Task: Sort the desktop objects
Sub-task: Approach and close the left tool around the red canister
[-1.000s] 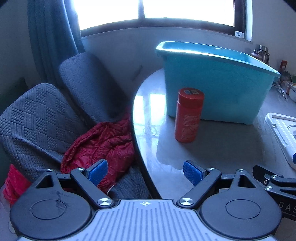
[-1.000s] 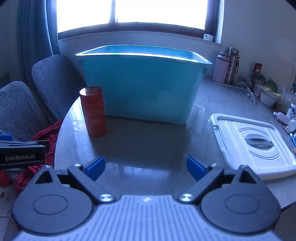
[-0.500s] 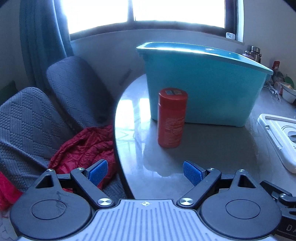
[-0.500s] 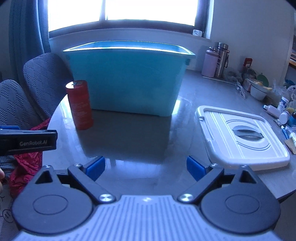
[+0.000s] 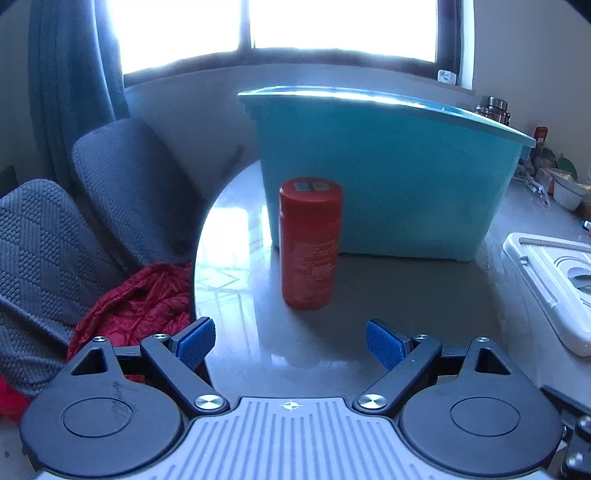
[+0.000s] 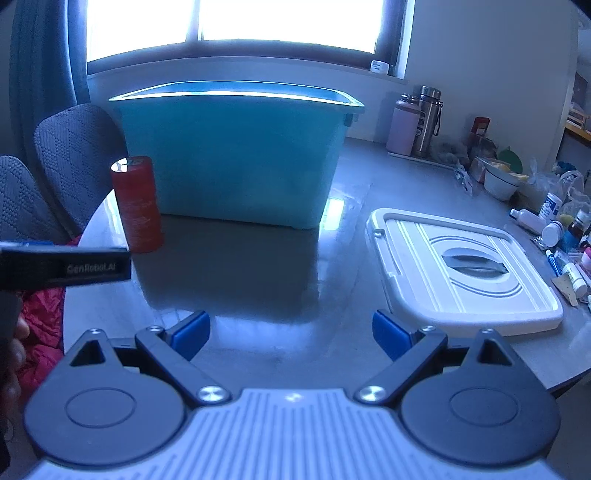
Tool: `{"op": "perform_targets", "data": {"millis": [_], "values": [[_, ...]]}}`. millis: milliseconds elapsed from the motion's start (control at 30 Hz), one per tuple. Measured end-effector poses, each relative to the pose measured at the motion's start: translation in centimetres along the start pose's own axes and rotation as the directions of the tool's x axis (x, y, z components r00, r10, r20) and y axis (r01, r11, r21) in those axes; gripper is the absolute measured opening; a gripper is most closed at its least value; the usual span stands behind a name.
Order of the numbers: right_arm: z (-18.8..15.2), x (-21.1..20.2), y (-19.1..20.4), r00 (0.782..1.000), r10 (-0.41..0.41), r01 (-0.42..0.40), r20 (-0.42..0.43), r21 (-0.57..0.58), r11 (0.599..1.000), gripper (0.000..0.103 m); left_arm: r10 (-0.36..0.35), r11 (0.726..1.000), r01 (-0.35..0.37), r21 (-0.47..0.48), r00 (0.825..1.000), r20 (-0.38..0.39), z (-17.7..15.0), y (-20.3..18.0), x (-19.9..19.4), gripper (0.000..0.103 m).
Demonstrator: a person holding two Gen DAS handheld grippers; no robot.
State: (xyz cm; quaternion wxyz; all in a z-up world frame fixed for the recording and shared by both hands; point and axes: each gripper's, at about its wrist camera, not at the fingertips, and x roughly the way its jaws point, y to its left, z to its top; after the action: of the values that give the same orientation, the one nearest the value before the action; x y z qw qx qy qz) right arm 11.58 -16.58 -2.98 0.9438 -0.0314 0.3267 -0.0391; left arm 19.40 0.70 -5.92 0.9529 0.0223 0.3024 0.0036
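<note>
1. Two grippers were in view, each held over the near part of the grey table (image 5: 406, 295).
2. Left gripper (image 5: 290, 341): the jaws stood wide apart with nothing between the blue pads (image 5: 195, 341). It pointed at the red canister (image 5: 309, 243), which lay ahead of the fingertips and clear of them.
3. Right gripper (image 6: 291, 332): the jaws stood wide apart and empty over bare tabletop.
4. Red canister: it stood upright near the table's left edge, just beside the front left corner of the teal storage bin (image 6: 236, 155). Contact between the two could not be determined.
5. Teal storage bin: it stood open-topped at the back of the table, below the window (image 6: 258, 22).
6. White bin lid (image 6: 458, 266): it lay flat on the table to the right of the bin, apart from it.
7. Small bottles and tubes (image 6: 554, 229) were crowded along the far right edge; two flasks (image 6: 417, 122) stood behind the bin's right end.
8. Grey chairs (image 5: 110, 192) and red fabric (image 5: 140, 302) lay left of the table.
</note>
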Motion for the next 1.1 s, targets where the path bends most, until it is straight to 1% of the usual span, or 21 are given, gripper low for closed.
{"op": "perform_targets", "data": {"millis": [200, 300, 467, 633, 733, 900, 1100], "values": [[-0.6, 0.2, -0.4, 1.0, 0.004, -0.004, 0.019, 0.004, 1.0, 0.095, -0.009, 1.0, 0.009, 0.008, 1.0, 0.024, -0.5, -0.5, 1.1, 0.09], [-0.9, 0.4, -0.4, 1.0, 0.007, -0.007, 0.026, 0.0, 1.0, 0.095, 0.002, 1.0, -0.002, 0.014, 0.999, 0.037, -0.6, -0.8, 2.2, 0.09], [-1.3, 0.7, -0.4, 0.999, 0.016, -0.016, 0.04, -0.002, 1.0, 0.095, -0.001, 1.0, 0.002, -0.014, 0.997, 0.082, -0.8, -0.9, 3.2, 0.09], [-1.8, 0.9, -0.4, 0.997, 0.04, -0.041, 0.062, 0.013, 0.999, 0.095, -0.013, 0.999, 0.017, -0.038, 0.995, 0.101, -1.2, -1.1, 4.2, 0.09], [-2.1, 1.2, -0.3, 0.996, 0.05, -0.051, 0.073, 0.017, 0.999, 0.095, 0.0, 1.0, 0.004, -0.031, 0.993, 0.119, -1.4, -1.3, 4.8, 0.09], [-2.6, 1.9, -0.1, 0.995, 0.068, -0.07, 0.068, 0.034, 0.997, 0.095, 0.013, 0.999, -0.01, -0.035, 0.994, 0.104, -1.6, -1.5, 6.4, 0.09], [-2.9, 2.5, 0.1, 0.996, 0.066, -0.069, 0.059, 0.048, 0.996, 0.095, 0.021, 1.0, -0.02, -0.013, 0.993, 0.114, -1.0, -1.4, 7.2, 0.09]]}}
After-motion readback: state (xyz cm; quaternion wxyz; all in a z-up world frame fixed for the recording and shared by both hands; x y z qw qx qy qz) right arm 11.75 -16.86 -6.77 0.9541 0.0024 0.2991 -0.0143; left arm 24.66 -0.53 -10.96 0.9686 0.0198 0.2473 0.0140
